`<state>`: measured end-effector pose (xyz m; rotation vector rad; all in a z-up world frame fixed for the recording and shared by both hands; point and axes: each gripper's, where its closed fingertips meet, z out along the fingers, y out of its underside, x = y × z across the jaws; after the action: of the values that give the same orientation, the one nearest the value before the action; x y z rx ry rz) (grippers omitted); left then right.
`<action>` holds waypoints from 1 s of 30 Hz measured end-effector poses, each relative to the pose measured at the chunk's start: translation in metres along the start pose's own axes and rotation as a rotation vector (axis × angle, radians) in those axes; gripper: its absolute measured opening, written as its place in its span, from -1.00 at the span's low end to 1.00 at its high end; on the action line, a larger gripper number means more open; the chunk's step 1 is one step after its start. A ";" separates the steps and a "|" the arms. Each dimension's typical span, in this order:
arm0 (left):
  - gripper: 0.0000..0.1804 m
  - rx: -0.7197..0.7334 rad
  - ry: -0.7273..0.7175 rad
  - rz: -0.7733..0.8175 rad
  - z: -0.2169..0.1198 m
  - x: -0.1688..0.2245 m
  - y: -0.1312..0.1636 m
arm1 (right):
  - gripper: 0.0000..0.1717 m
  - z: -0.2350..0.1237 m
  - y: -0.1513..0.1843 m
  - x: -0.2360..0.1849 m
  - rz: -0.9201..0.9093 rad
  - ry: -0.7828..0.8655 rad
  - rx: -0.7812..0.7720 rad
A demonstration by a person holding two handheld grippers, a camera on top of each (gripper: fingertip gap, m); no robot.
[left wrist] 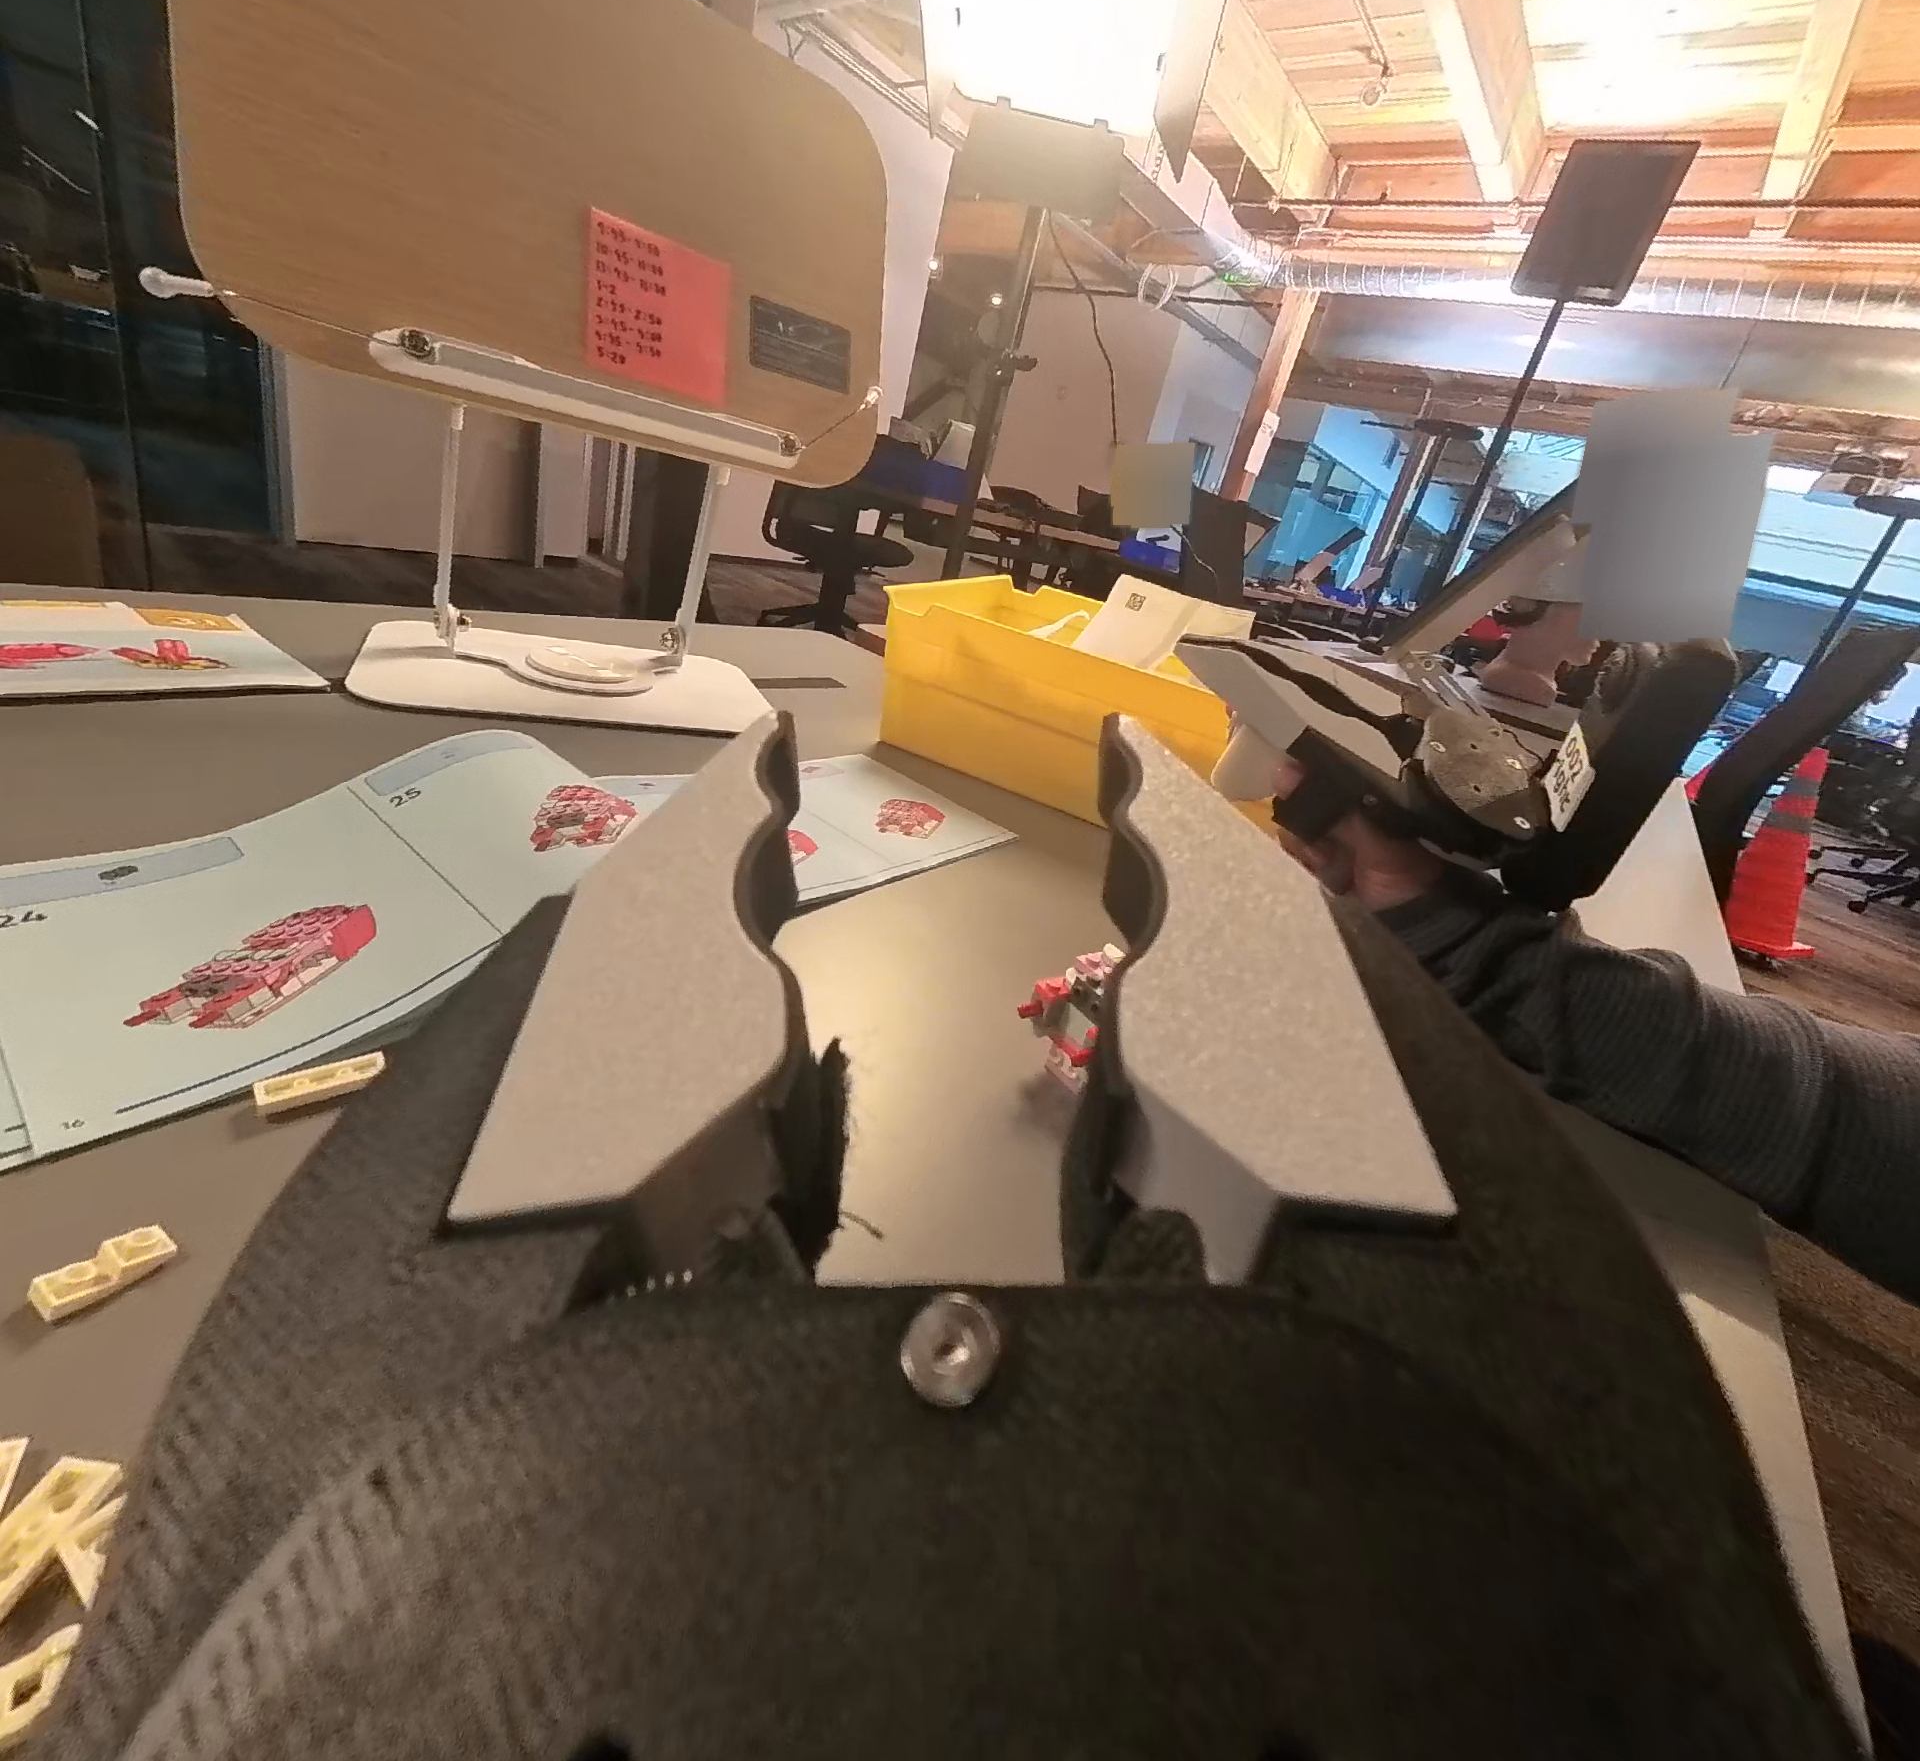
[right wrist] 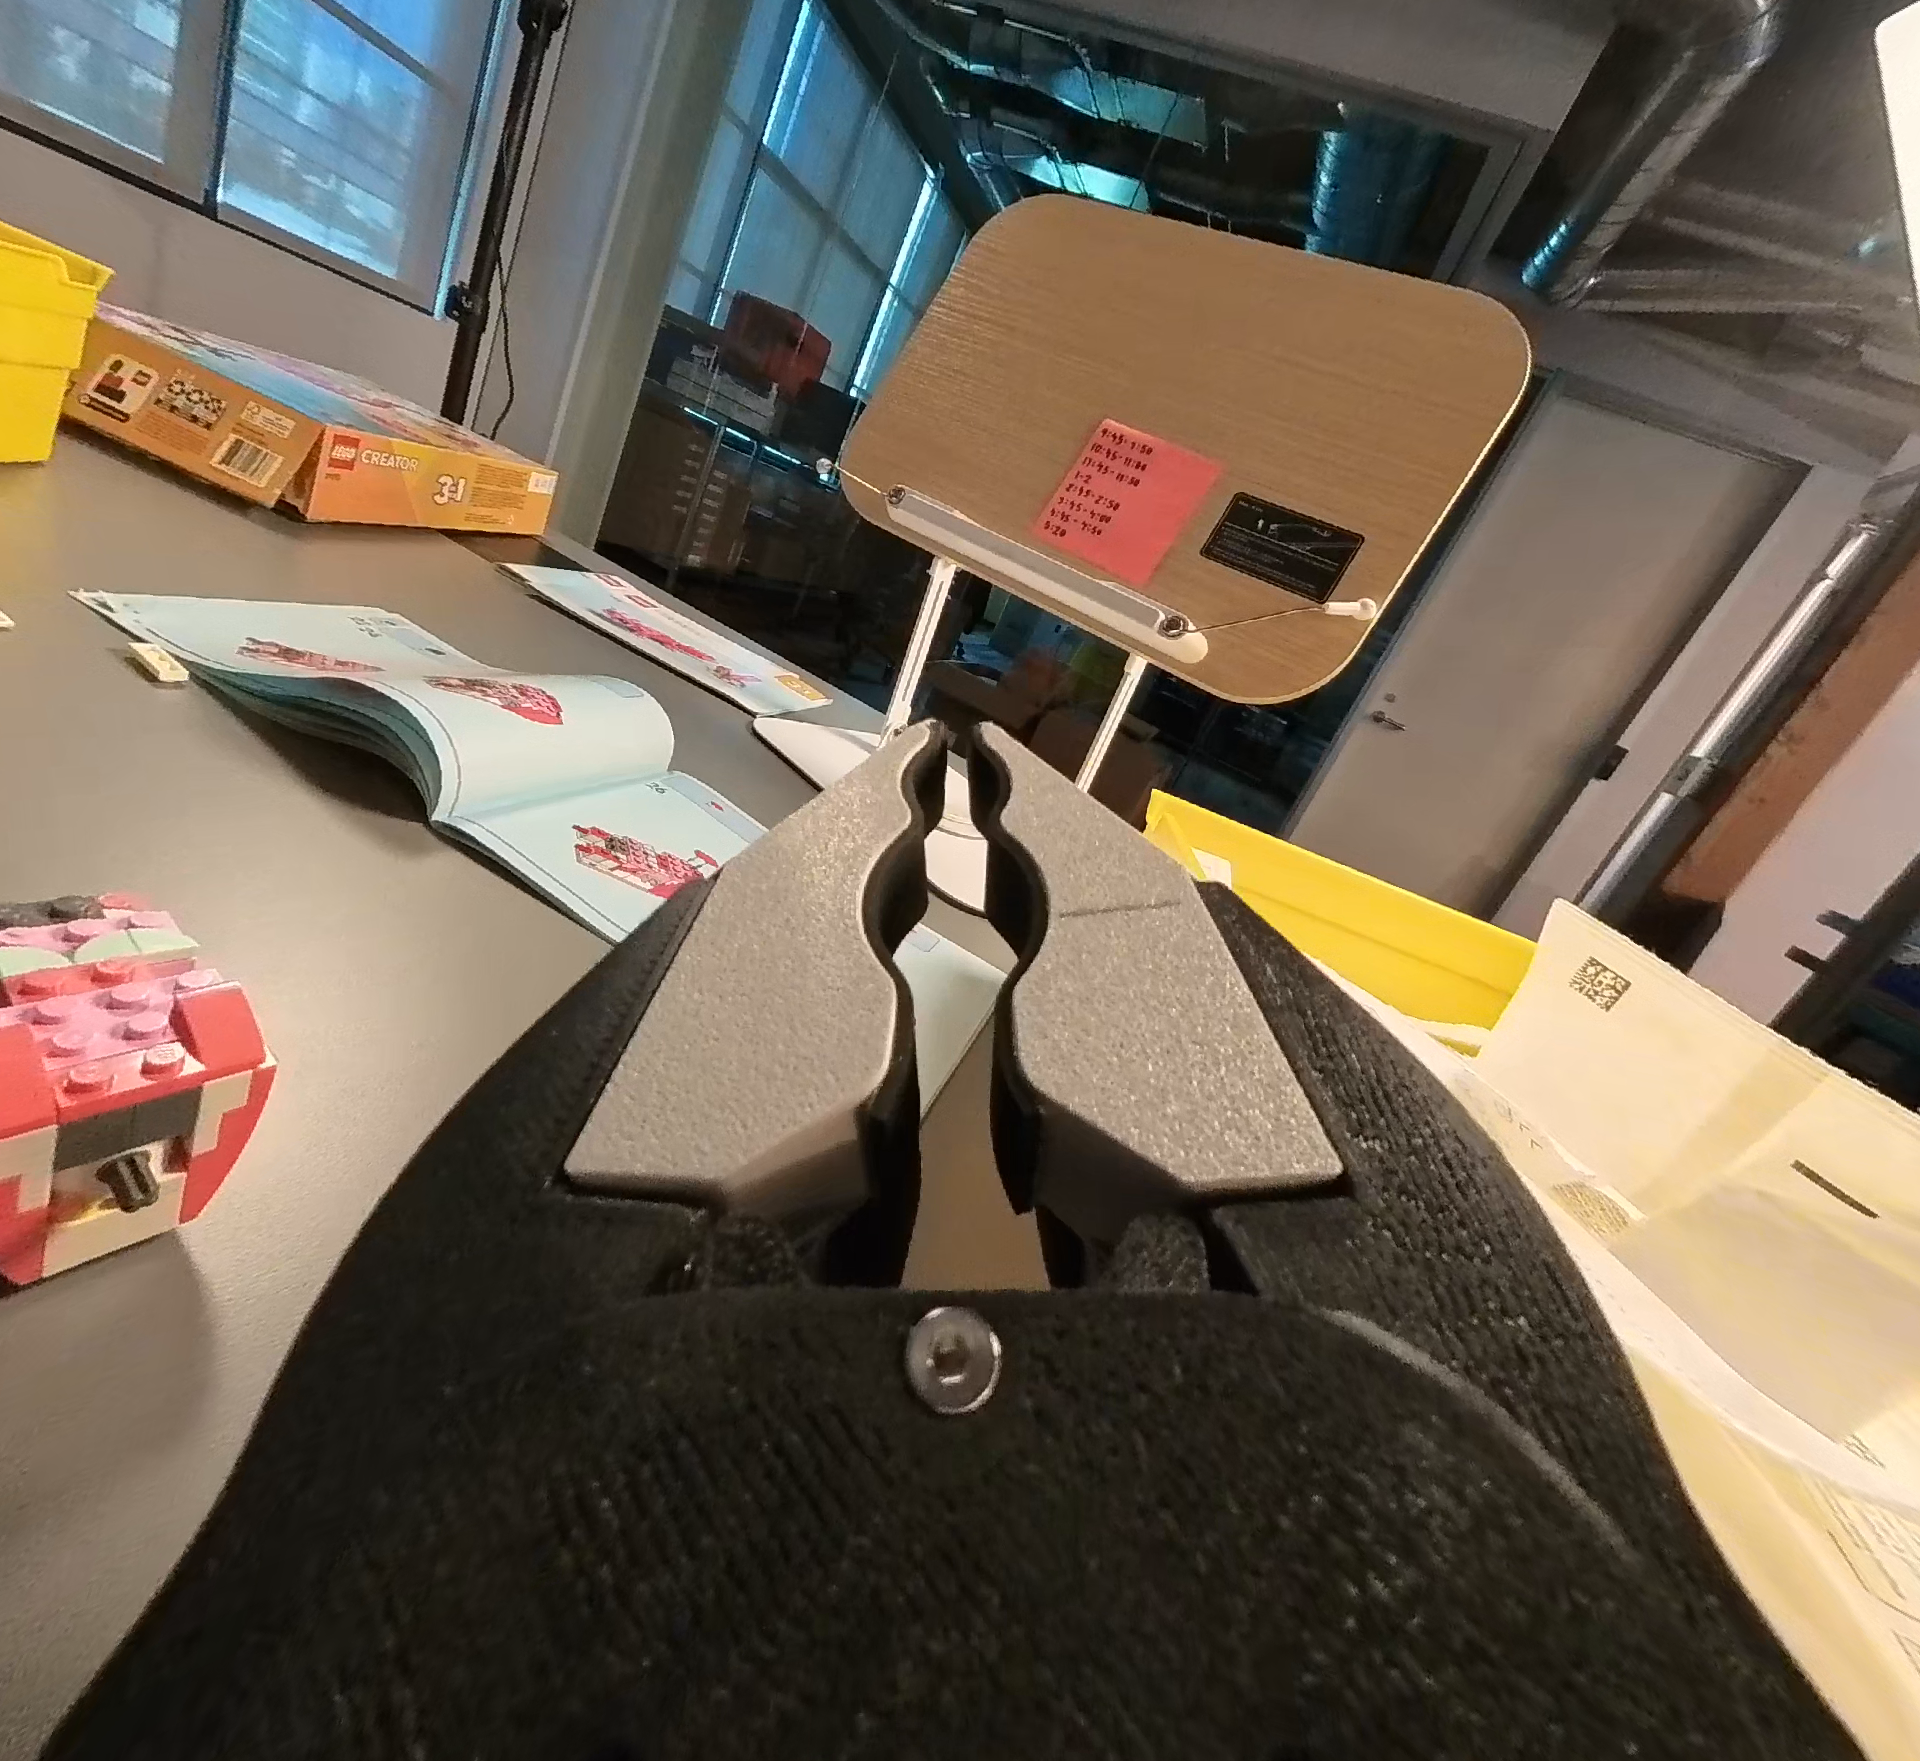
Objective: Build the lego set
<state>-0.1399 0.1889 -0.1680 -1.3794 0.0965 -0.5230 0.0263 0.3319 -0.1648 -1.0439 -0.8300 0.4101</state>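
Note:
A partly built red, pink and white lego model (right wrist: 114,1067) stands on the dark table (right wrist: 312,880). In the left wrist view the model (left wrist: 1070,1015) shows low between my fingers, partly hidden behind the right finger. My left gripper (left wrist: 945,745) is wide open above the table with nothing between its pads. My right gripper (right wrist: 958,737) is shut, nothing shows between its pads, and it hangs over the edge of a yellow bin (right wrist: 1351,901). It also shows in the left wrist view (left wrist: 1216,667), held by a hand at the right. An open instruction booklet (left wrist: 260,880) lies to the left.
Several cream plates (left wrist: 317,1083) (left wrist: 99,1275) (left wrist: 52,1545) lie loose at the left. The yellow bin (left wrist: 1018,703) holds paper bags (right wrist: 1662,1140). A wooden book stand (left wrist: 520,205) stands at the back, with a second booklet (left wrist: 135,646) beside it. A lego box (right wrist: 312,454) lies far left. Spacing between my two grippers at the tips: around 25 centimeters.

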 end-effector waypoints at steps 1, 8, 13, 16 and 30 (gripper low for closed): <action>-0.36 0.000 0.001 -0.002 0.000 0.000 0.000 | -0.99 0.000 0.000 0.000 -0.001 -0.001 -0.001; -0.36 -0.003 0.001 -0.005 0.000 0.000 0.001 | -0.99 0.001 0.000 -0.001 -0.004 -0.004 -0.001; -0.37 -0.004 0.003 -0.008 0.001 0.000 0.001 | -0.99 0.001 0.000 -0.001 -0.006 -0.004 0.000; -0.37 -0.006 0.004 -0.009 0.001 0.000 0.002 | -0.99 0.001 0.000 -0.002 -0.007 -0.007 -0.001; -0.60 -0.047 0.064 0.071 -0.001 0.024 -0.006 | -0.99 -0.001 0.000 0.002 -0.013 0.010 0.002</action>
<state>-0.1205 0.1773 -0.1569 -1.3998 0.2101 -0.5085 0.0279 0.3328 -0.1641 -1.0378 -0.8271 0.3944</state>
